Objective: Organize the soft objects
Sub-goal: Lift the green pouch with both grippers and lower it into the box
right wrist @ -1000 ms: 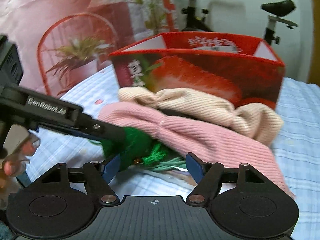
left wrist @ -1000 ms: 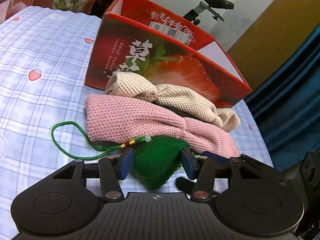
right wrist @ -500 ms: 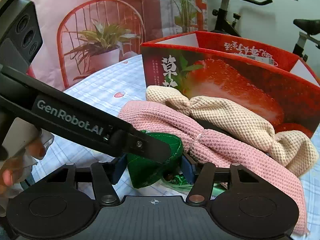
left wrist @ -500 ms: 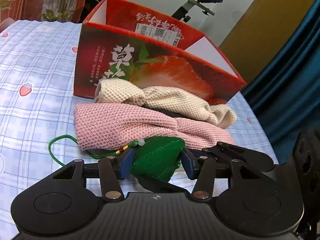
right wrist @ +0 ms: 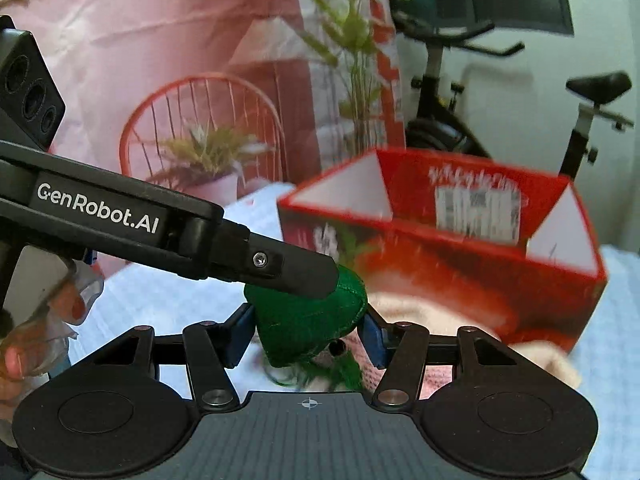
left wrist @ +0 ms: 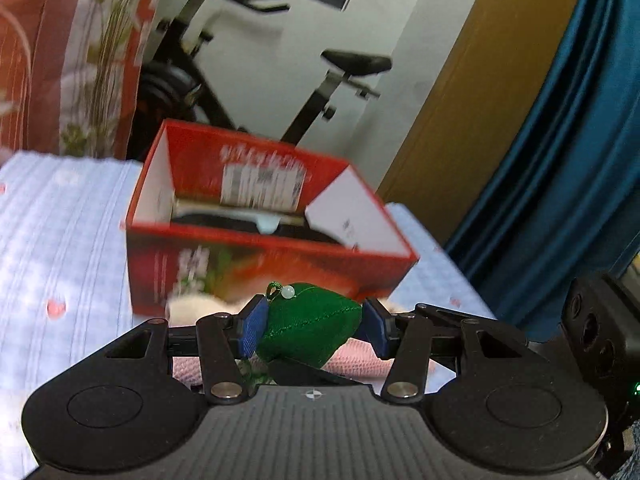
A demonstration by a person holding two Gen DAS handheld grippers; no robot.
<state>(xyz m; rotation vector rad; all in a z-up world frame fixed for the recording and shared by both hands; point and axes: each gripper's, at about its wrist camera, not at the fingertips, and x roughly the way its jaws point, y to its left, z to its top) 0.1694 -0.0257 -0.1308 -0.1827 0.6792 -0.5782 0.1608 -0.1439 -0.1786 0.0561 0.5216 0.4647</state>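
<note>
**Green pouch held aloft, box ahead**

Beyond both tools stands the red strawberry box (left wrist: 256,264), open-topped on the blue checked worktop (left wrist: 60,240), with dark contents low inside that are too blurred to name. It lies straight ahead of and below the held thing, so the coming move, I judge, is a forward carry over the near wall, then a drop.

Against the box's near wall lie a cream knit piece (right wrist: 432,304) and a pink knit piece (left wrist: 360,360), both under the tools.

The left tool (left wrist: 312,324) is clenched on a green stuffed pouch (left wrist: 310,328), lifted clear of the worktop. The right tool (right wrist: 308,334) brackets the same pouch (right wrist: 308,320); its pads seem to touch the fabric, though I cannot tell whether it grips. Neither is clearly nearer the box.

The pouch is plump, stitched felt-like cloth, its long axis running across between the pads. A pale bead (left wrist: 288,291) and green cord loop sit at its top; a tassel hangs below.
</note>
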